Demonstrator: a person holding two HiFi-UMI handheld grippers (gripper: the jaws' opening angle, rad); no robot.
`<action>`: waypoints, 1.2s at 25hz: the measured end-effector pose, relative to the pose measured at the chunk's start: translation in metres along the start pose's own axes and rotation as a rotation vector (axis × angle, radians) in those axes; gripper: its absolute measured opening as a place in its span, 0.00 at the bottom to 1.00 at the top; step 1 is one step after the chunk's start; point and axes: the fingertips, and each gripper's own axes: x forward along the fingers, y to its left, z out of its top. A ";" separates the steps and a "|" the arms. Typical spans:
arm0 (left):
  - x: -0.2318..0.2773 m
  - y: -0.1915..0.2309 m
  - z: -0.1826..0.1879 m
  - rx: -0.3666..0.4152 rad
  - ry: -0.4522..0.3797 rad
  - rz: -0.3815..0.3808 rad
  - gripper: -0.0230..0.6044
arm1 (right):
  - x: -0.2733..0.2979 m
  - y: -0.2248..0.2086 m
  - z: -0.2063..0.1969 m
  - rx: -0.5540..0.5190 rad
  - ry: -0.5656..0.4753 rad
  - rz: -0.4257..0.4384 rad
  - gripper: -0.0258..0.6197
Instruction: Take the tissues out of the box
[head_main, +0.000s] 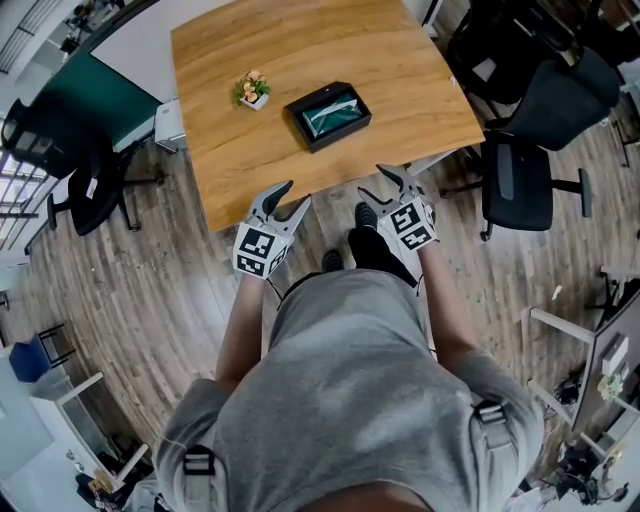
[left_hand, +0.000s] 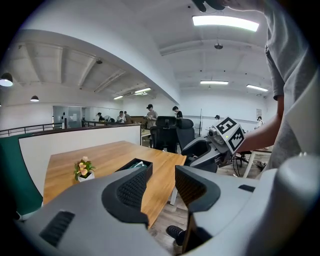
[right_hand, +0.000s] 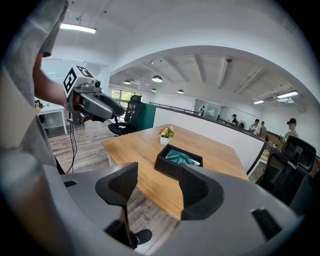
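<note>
Black box (head_main: 328, 115), teal tissues (head_main: 331, 119) inside, set mid-bench (head_main: 300, 45). Flower pot (head_main: 252, 90) at box's 10 o'clock. Left gripper (head_main: 293, 195) held at 7 o'clock, right gripper (head_main: 377, 183) at 5 o'clock; both jaws parted, nothing gripped.

Open-plan office: a wooden table (head_main: 300, 60) stands on a wood-plank floor (head_main: 150, 290), with black swivel chairs (head_main: 520, 180) on star-shaped bases parked close by. A low white partition (right_hand: 208, 132) runs along the table's far side. Long light panels (left_hand: 225, 22) line the white ceiling, and several people (left_hand: 150, 115) stand talking among more black chairs in the background.
</note>
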 end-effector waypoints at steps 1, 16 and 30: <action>0.006 0.003 0.003 0.001 -0.001 0.001 0.35 | 0.004 -0.007 0.001 -0.001 -0.001 0.003 0.46; 0.106 0.060 0.033 -0.041 0.029 0.060 0.35 | 0.072 -0.107 0.013 -0.040 0.002 0.105 0.45; 0.169 0.089 0.030 -0.107 0.110 0.201 0.35 | 0.123 -0.159 -0.012 -0.063 0.001 0.292 0.45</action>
